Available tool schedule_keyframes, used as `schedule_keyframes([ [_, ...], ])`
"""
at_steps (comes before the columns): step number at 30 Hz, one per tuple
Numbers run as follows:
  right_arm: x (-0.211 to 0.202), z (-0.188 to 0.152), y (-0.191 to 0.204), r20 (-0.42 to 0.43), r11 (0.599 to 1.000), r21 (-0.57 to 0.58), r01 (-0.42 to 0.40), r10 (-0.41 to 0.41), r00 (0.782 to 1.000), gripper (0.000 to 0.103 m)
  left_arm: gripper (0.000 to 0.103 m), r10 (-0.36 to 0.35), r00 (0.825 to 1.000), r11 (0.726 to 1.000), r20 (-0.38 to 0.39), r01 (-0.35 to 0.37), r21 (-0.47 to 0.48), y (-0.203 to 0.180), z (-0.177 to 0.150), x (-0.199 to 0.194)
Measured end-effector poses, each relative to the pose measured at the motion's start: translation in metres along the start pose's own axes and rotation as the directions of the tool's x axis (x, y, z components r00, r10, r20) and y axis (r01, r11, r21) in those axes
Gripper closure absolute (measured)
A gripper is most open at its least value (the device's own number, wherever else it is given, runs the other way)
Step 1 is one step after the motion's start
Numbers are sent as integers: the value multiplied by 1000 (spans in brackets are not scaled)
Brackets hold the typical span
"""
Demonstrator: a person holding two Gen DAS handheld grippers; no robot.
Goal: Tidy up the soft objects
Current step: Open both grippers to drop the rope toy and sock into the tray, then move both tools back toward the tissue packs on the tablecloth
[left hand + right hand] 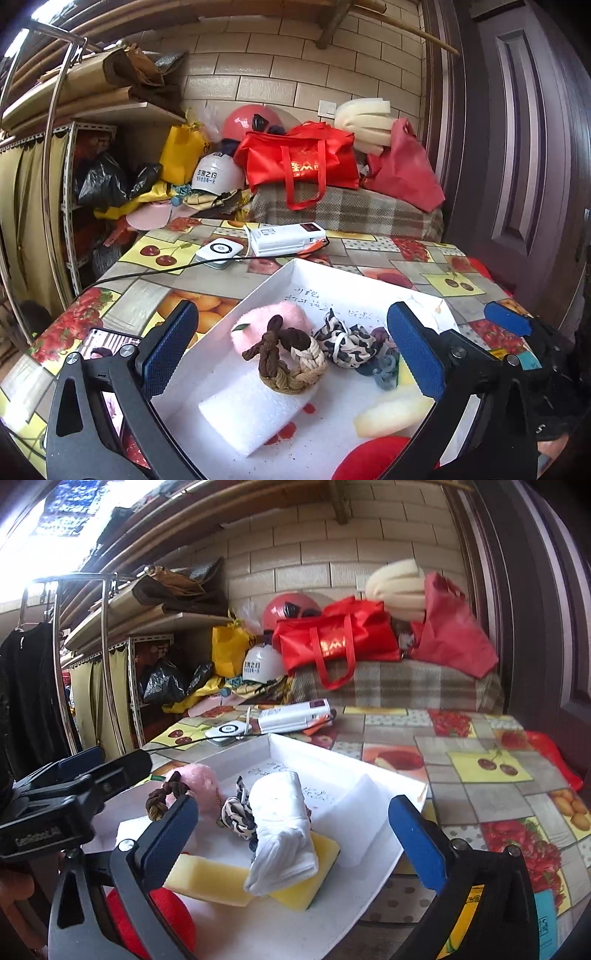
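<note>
A white box point(273, 280) on the fruit-print table holds soft objects: a pink plush point(266, 317), a brown and cream braided rope ring point(291, 362), a leopard-print scrunchie point(347, 343), a white foam block point(247, 413), a red soft item point(373, 458). My left gripper point(291, 350) is open and empty over the box, its fingers either side of the rope ring. In the right wrist view a rolled white sock point(282, 830) lies on yellow sponges point(314, 878) in the box point(369, 886). My right gripper point(295, 838) is open and empty around the sock.
A white power bank point(286, 236), a small white device point(219, 251) and a black cable point(147, 275) lie at the table's far side. A phone point(107, 343) lies left of the box. Red bags point(299, 158), helmets and clutter sit behind. A door stands on the right.
</note>
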State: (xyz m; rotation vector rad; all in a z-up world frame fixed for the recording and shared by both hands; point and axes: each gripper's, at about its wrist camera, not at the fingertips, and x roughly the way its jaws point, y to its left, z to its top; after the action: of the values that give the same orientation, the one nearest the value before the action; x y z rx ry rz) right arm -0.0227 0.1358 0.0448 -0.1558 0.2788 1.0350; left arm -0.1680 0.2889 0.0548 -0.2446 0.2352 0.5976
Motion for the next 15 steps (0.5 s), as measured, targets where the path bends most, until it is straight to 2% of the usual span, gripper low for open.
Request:
schedule_keyframes([
  [5, -12, -2, -10, 35, 999, 38, -16, 15, 999, 0, 0, 16, 1000, 1000, 17, -16, 13, -8, -2, -7],
  [9, -23, -5, -21, 51, 998, 63, -16, 13, 999, 0, 0, -68, 997, 998, 29, 68, 5, -16, -2, -11],
  [13, -41, -9, -30, 77, 998, 63, 24, -29, 997, 0, 0, -144, 980, 989, 137, 139, 42, -30, -6, -29],
  [15, -46, -12, -34, 69, 997, 52, 59, -62, 996, 0, 0, -192, 970, 981, 151, 184, 63, -37, -7, -37],
])
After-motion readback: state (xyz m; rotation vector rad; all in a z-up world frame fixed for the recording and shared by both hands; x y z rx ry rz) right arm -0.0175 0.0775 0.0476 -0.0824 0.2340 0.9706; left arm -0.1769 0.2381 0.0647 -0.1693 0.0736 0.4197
